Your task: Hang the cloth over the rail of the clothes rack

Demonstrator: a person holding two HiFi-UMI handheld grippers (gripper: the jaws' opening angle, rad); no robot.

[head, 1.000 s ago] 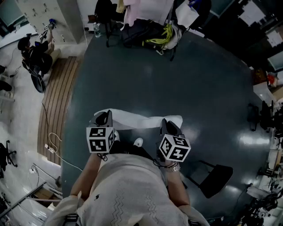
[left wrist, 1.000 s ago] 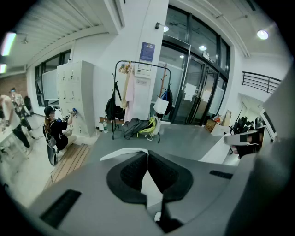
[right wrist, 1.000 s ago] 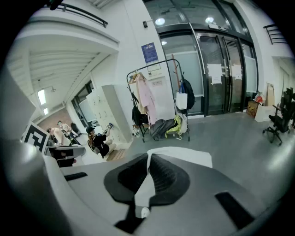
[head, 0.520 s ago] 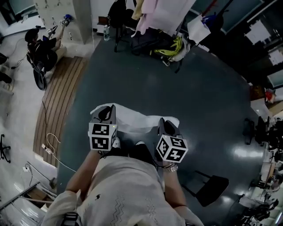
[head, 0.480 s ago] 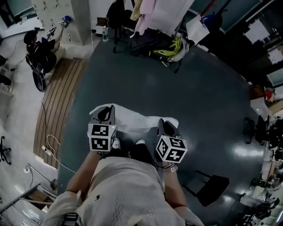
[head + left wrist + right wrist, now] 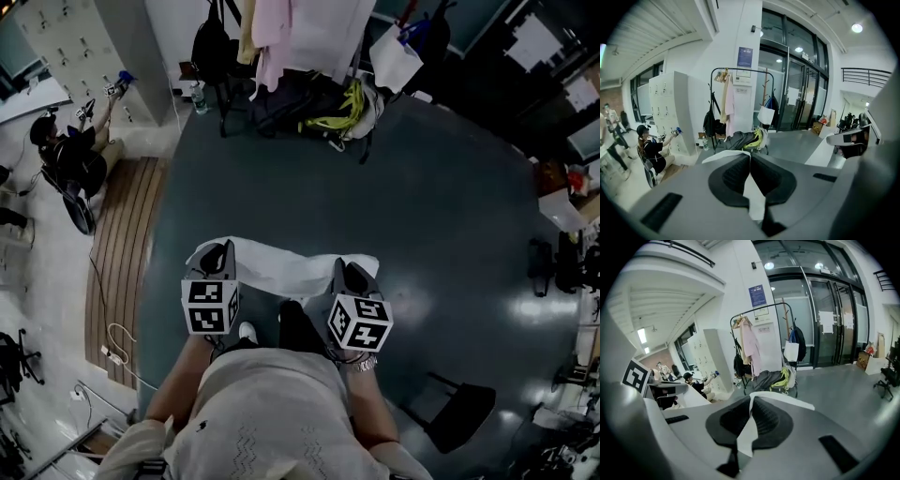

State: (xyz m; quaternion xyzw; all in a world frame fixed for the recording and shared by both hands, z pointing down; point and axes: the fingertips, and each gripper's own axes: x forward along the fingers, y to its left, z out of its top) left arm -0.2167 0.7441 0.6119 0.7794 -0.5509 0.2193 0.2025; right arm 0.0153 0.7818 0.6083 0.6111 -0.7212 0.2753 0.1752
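Cloth (image 6: 281,265) stretched crosswise between left gripper (image 6: 217,255) and right gripper (image 6: 349,274), each clamped on one end. Clothes rack (image 6: 281,37) well apart, straight ahead across floor (image 6: 422,206); rail (image 6: 743,69) high, seemingly parallel to cloth's long axis, neither hand clearly nearer.

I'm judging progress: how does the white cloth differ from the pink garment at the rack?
The cloth is white; the garment is pink. The cloth is stretched between the shut left gripper and right gripper, away from the rack; the garment hangs down from its rail. Both are fabric.
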